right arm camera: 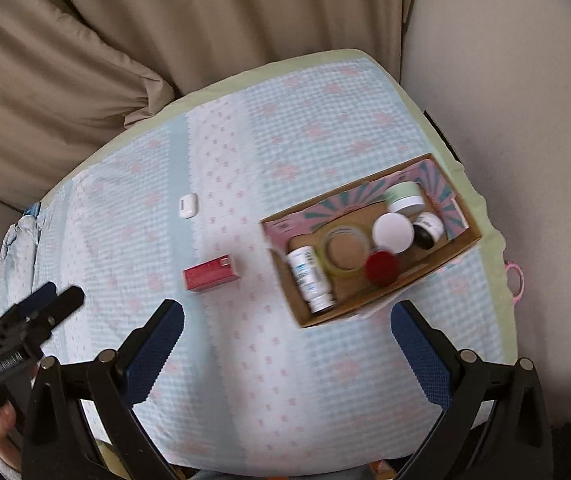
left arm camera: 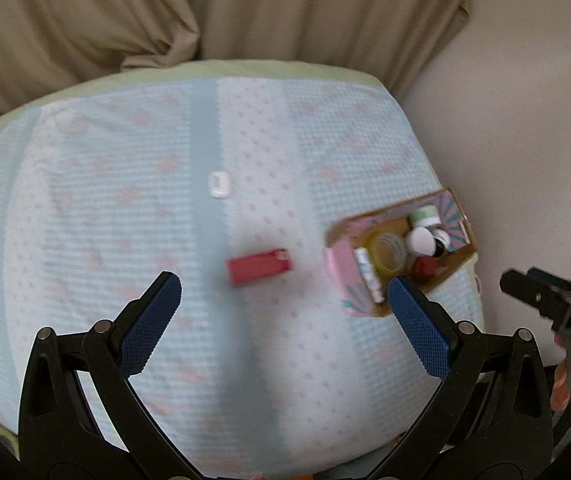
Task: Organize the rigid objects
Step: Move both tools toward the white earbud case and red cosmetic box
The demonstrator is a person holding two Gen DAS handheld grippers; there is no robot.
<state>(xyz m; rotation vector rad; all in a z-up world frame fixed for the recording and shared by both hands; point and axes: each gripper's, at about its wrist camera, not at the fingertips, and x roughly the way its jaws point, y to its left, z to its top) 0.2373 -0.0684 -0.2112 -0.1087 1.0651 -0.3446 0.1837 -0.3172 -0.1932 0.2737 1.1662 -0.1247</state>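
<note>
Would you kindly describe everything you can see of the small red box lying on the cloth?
The red box is a small oblong carton, seemingly cardboard, lying flat on its long side on the patterned cloth. One end shows a paler flap or label; blur hides any print. It sits alone, left of the open cardboard tray and nearer than the small white case, touching neither. No jaws touch it.

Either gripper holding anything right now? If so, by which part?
Nothing held. Left gripper and right gripper are both open and empty above the cloth; the red box lies untouched.
</note>
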